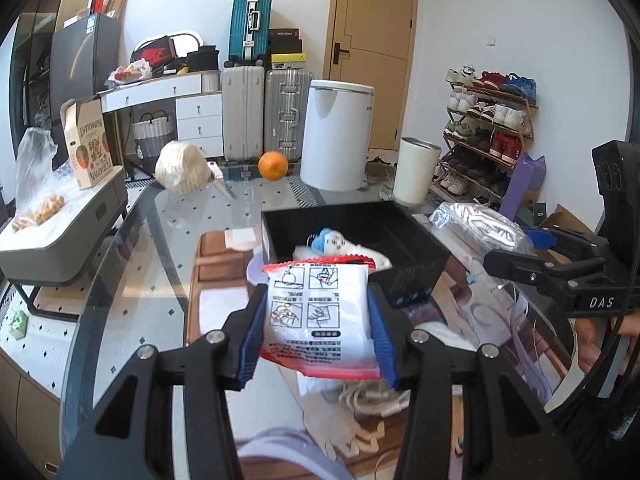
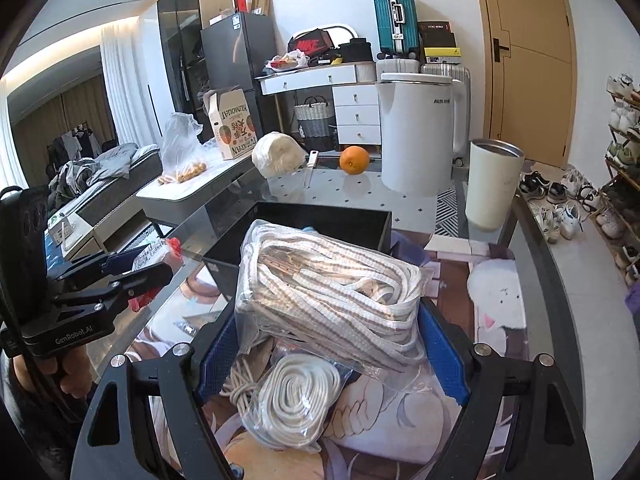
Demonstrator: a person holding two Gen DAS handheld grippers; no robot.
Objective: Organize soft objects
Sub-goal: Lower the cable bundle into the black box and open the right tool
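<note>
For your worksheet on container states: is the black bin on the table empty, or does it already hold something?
Not empty. The black bin already holds a white soft item with a blue cap, seen from the left wrist view.

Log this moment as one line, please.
left gripper: shut on white packet | right gripper: shut on bagged rope | black bin: ahead

Glossy plastic packet (image 1: 320, 312) – matt black bin (image 1: 404, 236) – glass table (image 1: 160, 248).
</note>
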